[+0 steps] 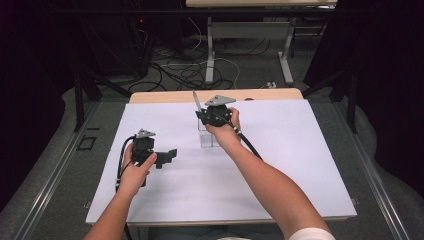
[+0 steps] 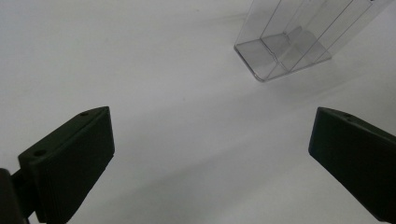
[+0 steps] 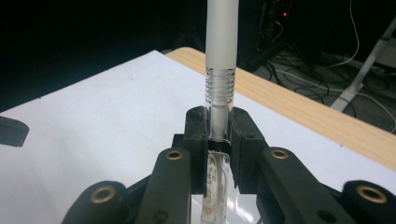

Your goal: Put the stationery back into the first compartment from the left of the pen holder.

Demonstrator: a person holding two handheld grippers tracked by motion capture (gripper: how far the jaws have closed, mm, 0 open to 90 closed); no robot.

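Right tongs point(image 3: 218, 135) pinch an upright clear pen point(image 3: 219, 60) (frosted cap up) at frame centre above the clear holder point(image 1: 206, 138) on the white surface point(image 1: 280, 165); left tongs point(image 1: 167, 157), lower left, spread, nothing between.

The left gripper point(image 2: 210, 163) holds its 2 black jaws wide apart, with nothing between them, over a plain white table surface point(image 2: 140, 70). Ahead and to the upper right stands a clear plastic holder point(image 2: 285, 46), its stepped base resting on the surface, well apart from both jaws.
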